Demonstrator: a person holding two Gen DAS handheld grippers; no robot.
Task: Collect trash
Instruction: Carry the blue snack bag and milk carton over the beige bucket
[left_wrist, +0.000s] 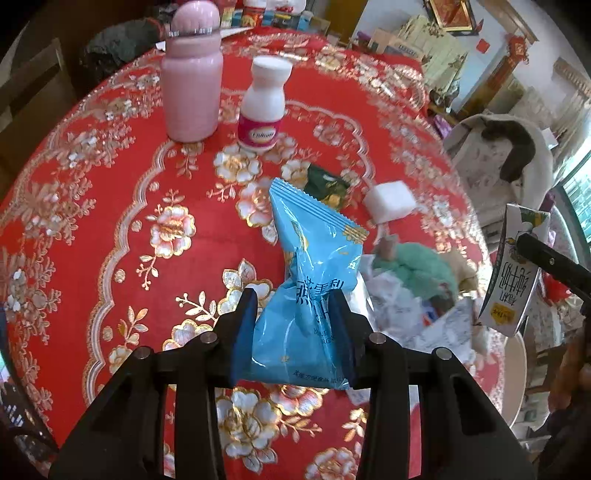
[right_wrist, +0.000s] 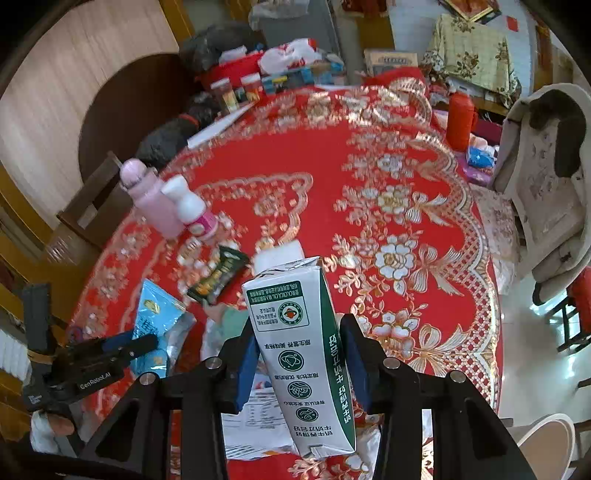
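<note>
My left gripper is shut on a blue snack wrapper, which stands up between the blue pads, lifted off the red flowered tablecloth. My right gripper is shut on a white and green milk carton, held tilted above the table. That carton also shows at the right edge of the left wrist view. On the cloth lie a dark green wrapper, a white block and a heap of crumpled paper and a green item. The left gripper appears at lower left in the right wrist view.
A pink flask and a white bottle with a pink label stand further back. A red thermos is at the far right edge, jars and boxes at the back. A chair with a coat stands beside the table.
</note>
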